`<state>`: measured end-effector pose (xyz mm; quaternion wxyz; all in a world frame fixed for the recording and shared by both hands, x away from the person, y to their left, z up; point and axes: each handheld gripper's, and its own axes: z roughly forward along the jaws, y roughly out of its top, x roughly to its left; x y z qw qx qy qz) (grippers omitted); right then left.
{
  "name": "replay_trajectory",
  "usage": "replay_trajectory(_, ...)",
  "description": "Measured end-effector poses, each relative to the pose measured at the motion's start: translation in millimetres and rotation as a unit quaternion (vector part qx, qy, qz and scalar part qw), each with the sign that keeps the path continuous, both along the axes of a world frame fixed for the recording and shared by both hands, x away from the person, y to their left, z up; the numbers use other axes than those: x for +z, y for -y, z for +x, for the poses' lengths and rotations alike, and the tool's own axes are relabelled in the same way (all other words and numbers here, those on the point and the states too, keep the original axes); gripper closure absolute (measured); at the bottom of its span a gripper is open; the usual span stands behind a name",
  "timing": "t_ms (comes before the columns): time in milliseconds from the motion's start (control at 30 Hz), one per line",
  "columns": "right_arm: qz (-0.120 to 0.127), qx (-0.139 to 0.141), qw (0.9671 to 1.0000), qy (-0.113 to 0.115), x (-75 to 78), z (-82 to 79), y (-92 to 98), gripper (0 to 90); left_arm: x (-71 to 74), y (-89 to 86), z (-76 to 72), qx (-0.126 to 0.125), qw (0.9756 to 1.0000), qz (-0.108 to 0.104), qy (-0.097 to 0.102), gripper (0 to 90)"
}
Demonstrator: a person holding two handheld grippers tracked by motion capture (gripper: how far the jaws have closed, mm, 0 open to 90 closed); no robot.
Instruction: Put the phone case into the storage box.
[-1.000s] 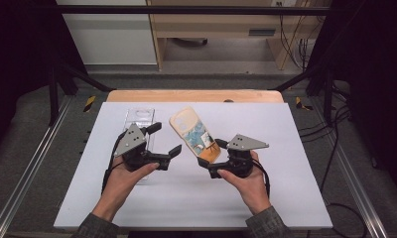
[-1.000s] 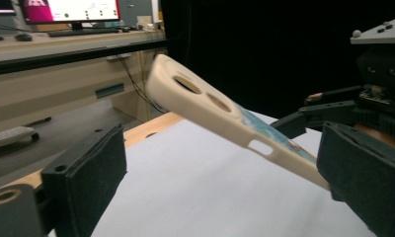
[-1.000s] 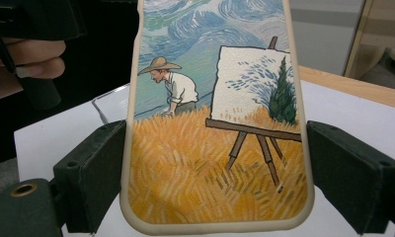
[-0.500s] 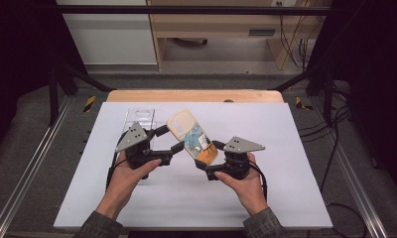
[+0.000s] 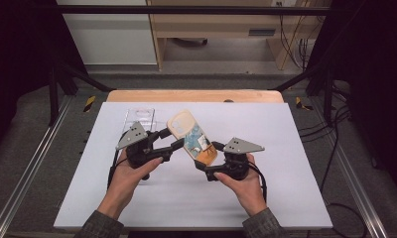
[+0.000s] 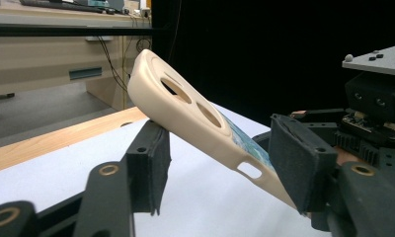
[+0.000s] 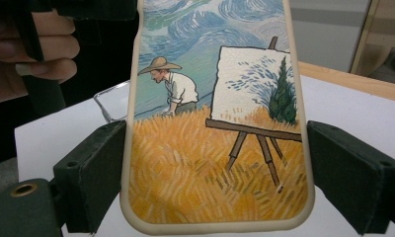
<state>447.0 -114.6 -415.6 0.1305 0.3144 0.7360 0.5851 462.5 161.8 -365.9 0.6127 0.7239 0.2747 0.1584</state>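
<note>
Your phone case [image 5: 192, 140] is cream-rimmed with 2 oval camera holes and a painted back: a hatted painter, an easel and golden wheat, and it hangs tilted above the middle of the white surface [image 5: 286, 148]. Your right gripper [image 5: 210, 161] pinches its lower end from 4 o'clock, fingers [image 7: 92, 177] narrow on both edges. Your left gripper [image 5: 172, 139], at 9 o'clock, has just been closing around the upper end, its fingers [image 6: 148, 168] half open and touching it.

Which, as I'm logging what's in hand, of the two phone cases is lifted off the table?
The beige case with the painted back, clamped at its bottom end by the right hand-held gripper and tilted up. The clear case lies flat on the table.
</note>
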Motion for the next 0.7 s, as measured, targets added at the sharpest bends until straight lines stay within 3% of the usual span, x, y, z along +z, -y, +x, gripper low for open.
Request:
replay_trajectory(400,-0.003,0.002,1.0000,-0.004,-2.2,2.9,-1.5,12.1,0.9,-5.2,5.5,0.000,0.9995,-0.017,-0.025,53.6)
replay_trajectory(700,-0.002,0.006,0.9999,-0.009,-6.1,3.7,-3.3,12.0,2.0,-5.1,7.6,-0.013,0.9984,-0.032,-0.045,61.8)
